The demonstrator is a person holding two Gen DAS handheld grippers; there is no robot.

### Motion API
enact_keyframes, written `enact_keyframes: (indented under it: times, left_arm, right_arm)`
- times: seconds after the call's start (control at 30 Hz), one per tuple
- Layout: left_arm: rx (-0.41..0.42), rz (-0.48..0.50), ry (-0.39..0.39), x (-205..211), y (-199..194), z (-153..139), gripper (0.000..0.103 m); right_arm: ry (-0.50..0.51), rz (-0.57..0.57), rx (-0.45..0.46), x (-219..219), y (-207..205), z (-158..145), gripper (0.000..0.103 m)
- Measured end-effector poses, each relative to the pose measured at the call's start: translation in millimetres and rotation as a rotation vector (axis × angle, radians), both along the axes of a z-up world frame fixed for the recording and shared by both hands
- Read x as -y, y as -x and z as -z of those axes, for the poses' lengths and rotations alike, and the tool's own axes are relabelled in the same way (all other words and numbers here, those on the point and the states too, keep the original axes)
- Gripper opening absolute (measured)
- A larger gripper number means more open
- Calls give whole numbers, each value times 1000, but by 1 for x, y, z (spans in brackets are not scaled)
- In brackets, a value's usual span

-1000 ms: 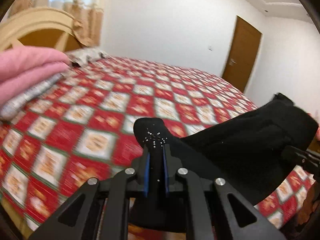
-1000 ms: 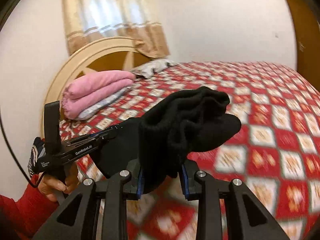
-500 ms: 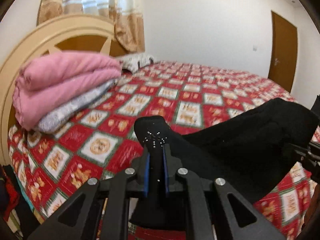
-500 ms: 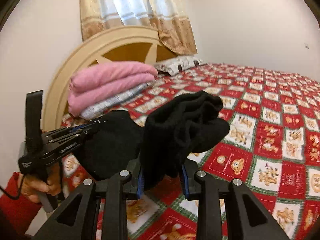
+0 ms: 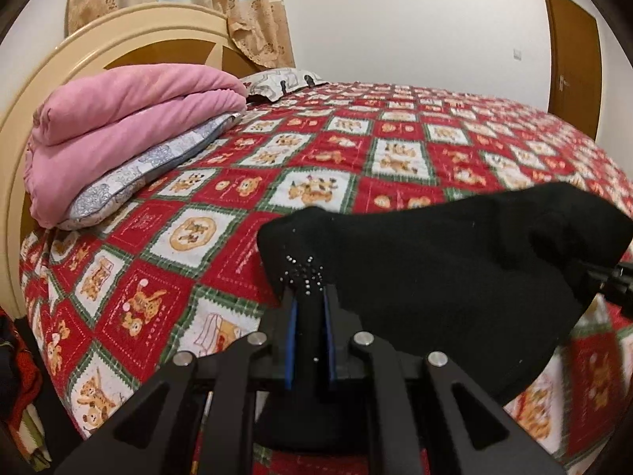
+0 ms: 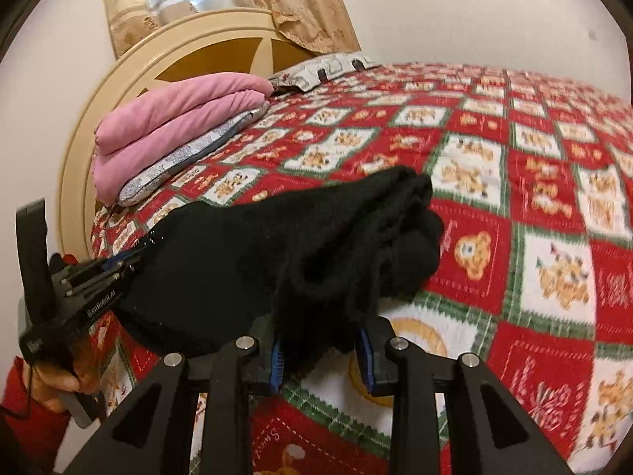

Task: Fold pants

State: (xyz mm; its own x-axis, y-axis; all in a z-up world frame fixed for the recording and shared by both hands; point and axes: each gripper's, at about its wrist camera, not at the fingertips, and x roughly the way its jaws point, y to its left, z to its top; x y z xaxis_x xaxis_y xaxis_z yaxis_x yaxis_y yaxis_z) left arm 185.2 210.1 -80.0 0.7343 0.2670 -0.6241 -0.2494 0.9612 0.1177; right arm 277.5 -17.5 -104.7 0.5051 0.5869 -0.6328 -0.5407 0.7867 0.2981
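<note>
The black pants [image 5: 443, 261] hang bunched between both grippers, above the near corner of the bed. My left gripper [image 5: 307, 297] is shut on one end of the pants, cloth poking up past the blue pads. My right gripper [image 6: 321, 340] is shut on a thick wad of the pants [image 6: 316, 245]. The left gripper [image 6: 118, 265] also shows at the left of the right wrist view, held by a hand in a red sleeve. The right gripper's tip [image 5: 617, 281] shows at the right edge of the left wrist view.
The bed has a red, white and green patchwork quilt [image 5: 308, 150]. A folded pink blanket [image 5: 130, 118] lies on a grey pillow by the cream headboard [image 5: 118, 43]. Another pillow [image 5: 281, 81] lies further back. A brown door [image 5: 573, 67] stands at the right.
Both grippers have swung left toward the headboard end with the pants still held. The pink blanket and headboard now fill more of both views.
</note>
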Motion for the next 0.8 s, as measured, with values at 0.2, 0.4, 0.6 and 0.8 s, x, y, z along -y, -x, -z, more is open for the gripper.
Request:
enact_keyframes:
  times: [0.2, 0.4, 0.6, 0.8]
  left_arm:
    - [-27, -44, -3, -13, 19, 7, 47]
    - [-54, -111, 104, -47, 58, 9, 86]
    - [-54, -205, 73, -61, 77, -5, 88]
    - [71, -131, 56, -39, 61, -41, 88]
  right_arm:
    - [-14, 44, -88, 16, -2, 7, 69]
    - [-74, 79, -163, 52, 14, 3, 69]
    - [4, 314, -35, 91, 30, -27, 62]
    - [55, 167, 138, 52, 48, -61, 8]
